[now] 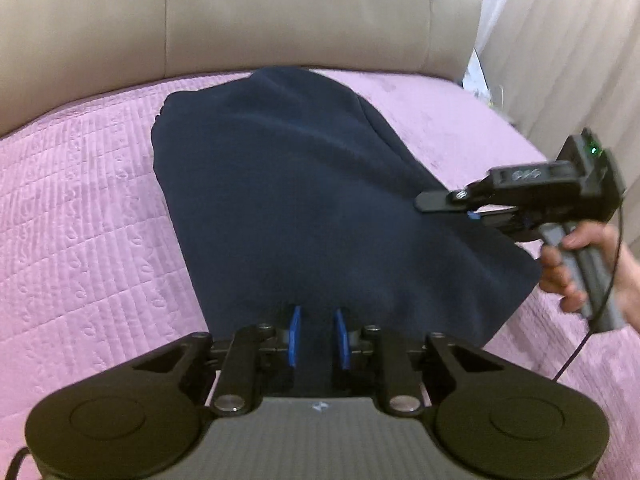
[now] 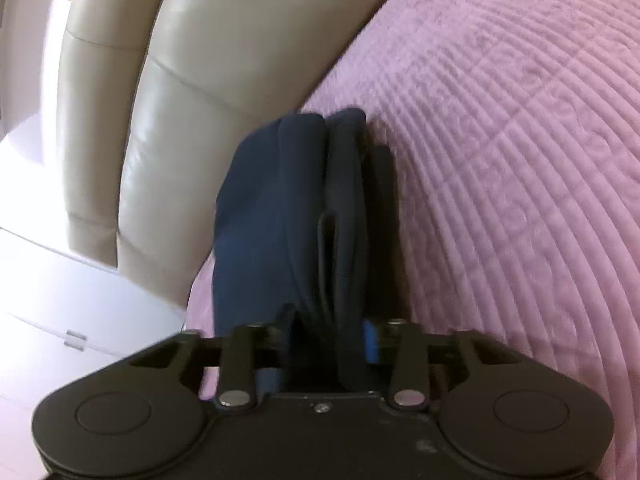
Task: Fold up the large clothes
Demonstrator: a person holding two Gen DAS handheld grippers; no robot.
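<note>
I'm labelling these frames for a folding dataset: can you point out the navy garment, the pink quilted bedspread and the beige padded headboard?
navy garment [image 1: 288, 184], left wrist view, middle of its folded top layer.
pink quilted bedspread [image 1: 80, 208], left wrist view, bare quilting left of the garment.
beige padded headboard [image 1: 280, 12], left wrist view, centre cushion panel.

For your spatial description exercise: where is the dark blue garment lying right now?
In the left wrist view, the dark blue garment lies folded mid-frame on the pink bedspread, below the beige headboard.

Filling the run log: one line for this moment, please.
folded navy garment flat on pink bedspread | left gripper at near edge, grip unclear | right gripper astride side edge layers, grip unclear
</note>
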